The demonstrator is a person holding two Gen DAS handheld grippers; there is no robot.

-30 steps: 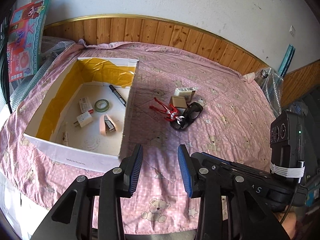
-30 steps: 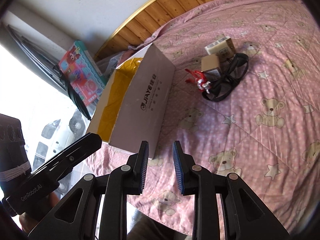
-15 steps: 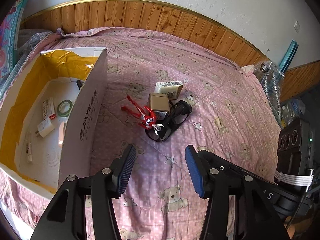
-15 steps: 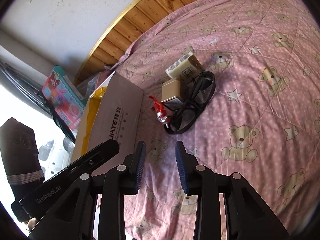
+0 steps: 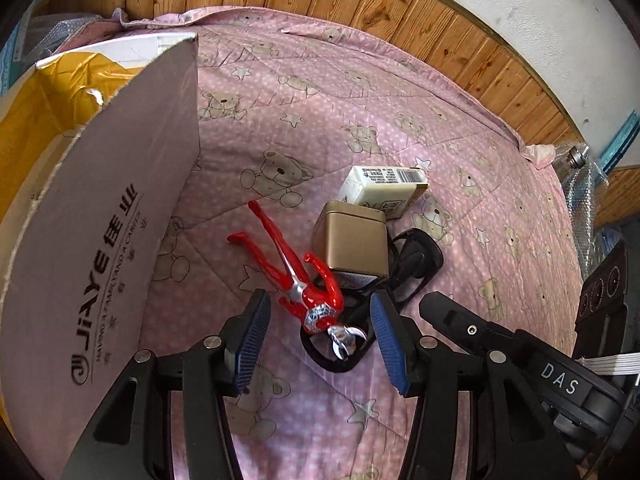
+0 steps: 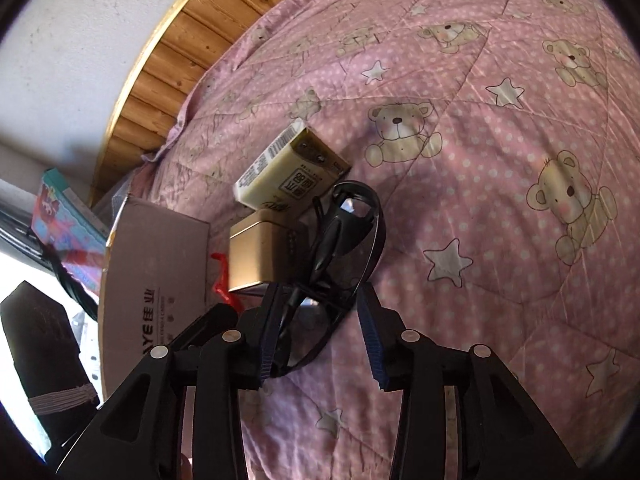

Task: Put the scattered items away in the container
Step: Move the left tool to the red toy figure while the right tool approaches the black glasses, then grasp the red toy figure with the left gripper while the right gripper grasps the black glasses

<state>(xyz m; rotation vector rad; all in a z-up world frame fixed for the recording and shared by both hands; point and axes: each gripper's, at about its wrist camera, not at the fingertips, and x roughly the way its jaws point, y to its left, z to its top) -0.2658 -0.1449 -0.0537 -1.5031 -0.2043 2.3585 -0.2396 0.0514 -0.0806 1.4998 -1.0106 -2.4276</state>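
Note:
A red and silver toy figure [image 5: 296, 276] lies on the pink quilt, its head between the open fingers of my left gripper [image 5: 318, 338]. Beside it stand a gold tin [image 5: 354, 242] and a cream carton [image 5: 382, 192], with black sunglasses [image 5: 416, 258] partly under them. The cardboard box [image 5: 100, 240] rises at the left. In the right wrist view my right gripper [image 6: 320, 338] is open around the lower lens of the sunglasses [image 6: 348, 248]; the gold tin [image 6: 258, 254] and carton [image 6: 288, 176] sit just beyond, and the box [image 6: 156, 272] is at the left.
The pink bear-print quilt [image 5: 400, 92] stretches toward a wooden wall panel [image 5: 400, 4]. A bubble-wrapped bundle [image 5: 580, 176] lies at the right edge. A colourful toy package [image 6: 66, 220] leans behind the box. The other gripper's body [image 6: 44, 348] shows at the lower left.
Both grippers moved in close to the pile and opened wider. The left one now straddles the toy figure's head, the right one the sunglasses. The box slid to the left of view.

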